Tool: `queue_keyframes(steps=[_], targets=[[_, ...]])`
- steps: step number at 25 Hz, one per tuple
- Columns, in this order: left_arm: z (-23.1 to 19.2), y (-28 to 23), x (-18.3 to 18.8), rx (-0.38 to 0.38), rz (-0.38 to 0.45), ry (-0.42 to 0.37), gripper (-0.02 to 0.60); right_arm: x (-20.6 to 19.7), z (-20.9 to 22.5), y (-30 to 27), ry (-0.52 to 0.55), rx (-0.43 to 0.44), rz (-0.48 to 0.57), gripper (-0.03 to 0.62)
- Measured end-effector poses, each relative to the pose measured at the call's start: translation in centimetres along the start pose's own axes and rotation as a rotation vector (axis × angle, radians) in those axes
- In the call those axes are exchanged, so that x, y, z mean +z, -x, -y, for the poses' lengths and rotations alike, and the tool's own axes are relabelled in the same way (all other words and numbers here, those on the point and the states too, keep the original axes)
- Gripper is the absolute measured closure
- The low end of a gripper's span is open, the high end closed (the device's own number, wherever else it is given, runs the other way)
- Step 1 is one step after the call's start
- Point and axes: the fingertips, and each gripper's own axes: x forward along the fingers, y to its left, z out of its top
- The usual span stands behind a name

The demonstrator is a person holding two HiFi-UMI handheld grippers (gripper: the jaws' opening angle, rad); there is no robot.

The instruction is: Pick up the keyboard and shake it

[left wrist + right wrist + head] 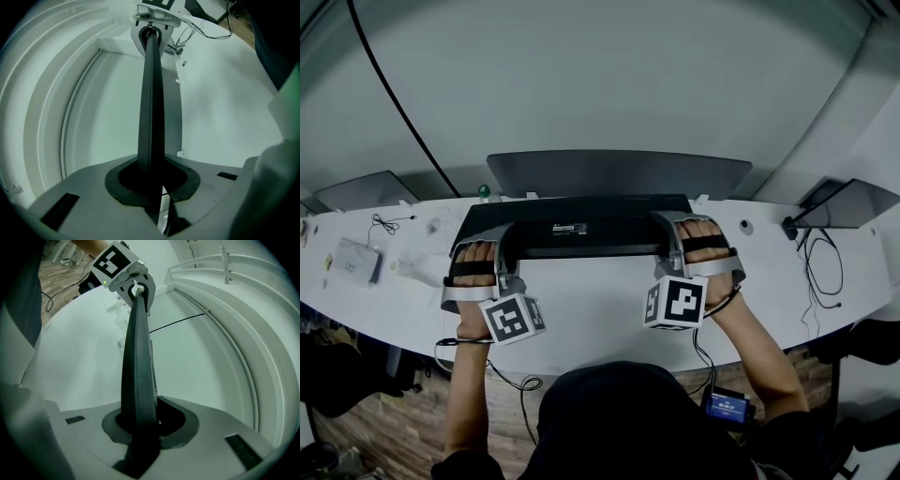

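On keyboard (609, 214) — small label (569, 228), illegible

We see a black keyboard (581, 225), a white table (591, 309), a grey left gripper (480, 236) and a grey right gripper (667, 223), each cube patterned with black-and-white squares.

On the white desk (600, 319) we see a dark monitor (619, 172) at the far middle, a small white box (354, 261) at the left, and black cables (821, 272) at the right.

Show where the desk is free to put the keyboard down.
Free: the desk strip between the left gripper and right gripper, in front of the keyboard. Crowded: left end, white box and cable; right end, black cables.
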Motion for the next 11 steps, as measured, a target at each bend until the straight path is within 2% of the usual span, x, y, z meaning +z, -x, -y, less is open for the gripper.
queue_keyframes(steps=[11], targets=[[-0.18,0.03,0.01,0.008,-0.005,-0.010,0.500,-0.04,-0.05,0.04,-0.009,0.001,0.001,0.503]])
